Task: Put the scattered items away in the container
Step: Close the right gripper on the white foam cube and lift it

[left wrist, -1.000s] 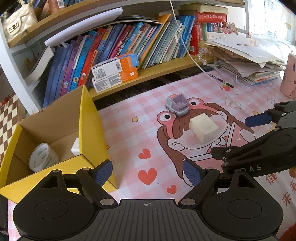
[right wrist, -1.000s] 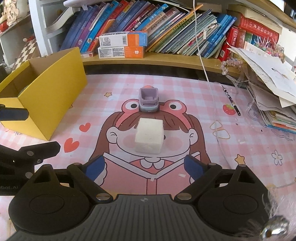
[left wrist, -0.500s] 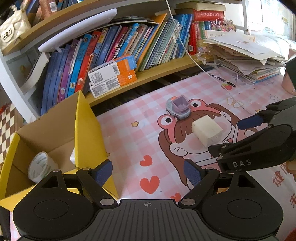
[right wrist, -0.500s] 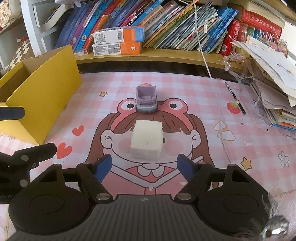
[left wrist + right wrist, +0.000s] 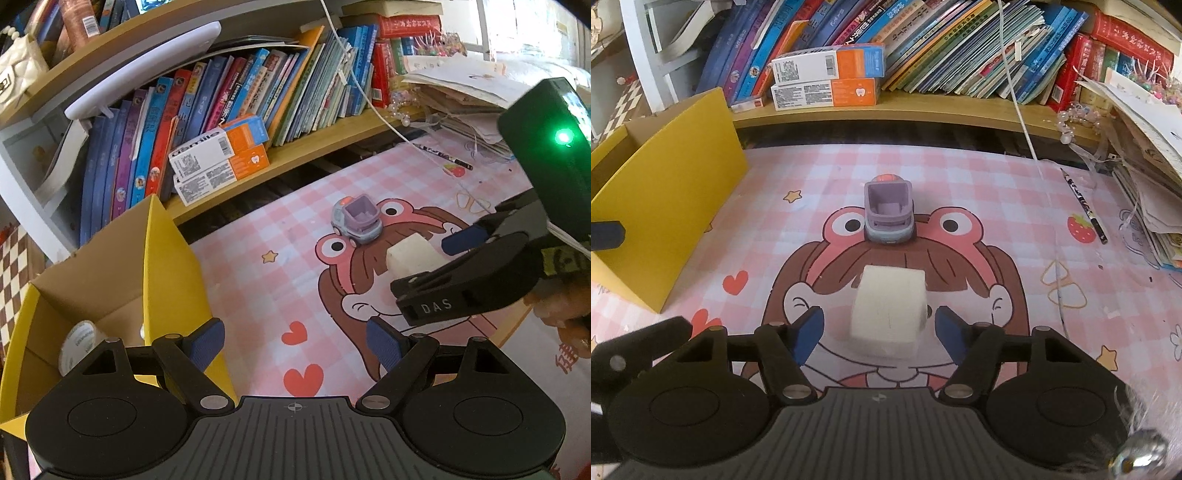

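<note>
Counter (image 5: 960, 166) carries a pink checked cartoon mat. Yellow box (image 5: 665, 218), the container, sits at the left edge, well apart from the loose items; a tape roll (image 5: 79, 345) is already inside it.

Right tool (image 5: 879, 328): spread wide, blue pads either side of the cream block (image 5: 888, 306), small gap each side, nothing gripped yet. Left tool (image 5: 295, 341): also released and empty, hanging near the box's front corner.

Toy car (image 5: 889, 212) sits just beyond the block on the frog hat.

Risks, as judged:
- Block looks soft; a hard squeeze may deform it or let it slip out on the lift.
- Block sits slightly skewed to the pads, so closing may twist it.
- Pushing further forward may nudge the block into the car.
- The near box wall stands tall, so a low carry could clip it.
</note>
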Demonstrator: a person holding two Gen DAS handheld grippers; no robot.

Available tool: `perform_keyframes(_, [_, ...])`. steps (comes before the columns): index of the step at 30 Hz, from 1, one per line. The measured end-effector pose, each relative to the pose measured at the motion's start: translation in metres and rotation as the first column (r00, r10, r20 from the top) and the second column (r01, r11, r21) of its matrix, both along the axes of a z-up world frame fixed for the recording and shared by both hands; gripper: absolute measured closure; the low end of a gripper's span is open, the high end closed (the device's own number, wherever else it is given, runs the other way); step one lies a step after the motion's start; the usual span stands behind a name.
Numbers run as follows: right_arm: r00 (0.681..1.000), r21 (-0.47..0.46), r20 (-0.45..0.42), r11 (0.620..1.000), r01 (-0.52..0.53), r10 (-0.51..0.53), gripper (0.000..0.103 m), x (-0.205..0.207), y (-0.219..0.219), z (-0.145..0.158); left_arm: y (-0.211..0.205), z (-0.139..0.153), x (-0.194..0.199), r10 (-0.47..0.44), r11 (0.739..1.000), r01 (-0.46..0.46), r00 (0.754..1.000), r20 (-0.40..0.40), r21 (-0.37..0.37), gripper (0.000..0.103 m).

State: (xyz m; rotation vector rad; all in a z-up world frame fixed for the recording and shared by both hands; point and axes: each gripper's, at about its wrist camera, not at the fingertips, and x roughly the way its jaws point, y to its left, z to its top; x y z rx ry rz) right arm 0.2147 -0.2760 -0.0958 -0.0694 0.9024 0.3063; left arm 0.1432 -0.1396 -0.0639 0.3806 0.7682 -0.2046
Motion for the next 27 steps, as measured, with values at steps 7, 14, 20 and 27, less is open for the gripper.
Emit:
perform_keyframes(7, [1.000, -0.001, -0.022, 1.000, 0.004, -0.004, 0.039, 0.009, 0.002, -0.007, 0.000, -0.002, 0.003, -0.001, 1.000, 0.001, 1.000, -0.005, 0.011, 0.017])
perform_keyframes(14, [0.999, -0.005, -0.035, 1.000, 0.006, -0.006, 0.051, 0.011, 0.002, -0.012, -0.001, -0.002, 0.004, -0.003, 1.000, 0.003, 1.000, -0.006, 0.018, 0.017])
perform_keyframes(20, [0.999, -0.001, -0.034, 1.000, 0.006, -0.007, 0.060, 0.011, -0.002, -0.012, -0.002, -0.002, 0.005, -0.009, 1.000, 0.009, 1.000, -0.007, 0.021, 0.017])
perform_keyframes(27, [1.000, 0.017, -0.029, 1.000, 0.008, -0.008, 0.066, 0.006, -0.009, -0.007, -0.004, -0.001, 0.007, -0.010, 1.000, 0.010, 1.000, 0.000, 0.016, 0.017])
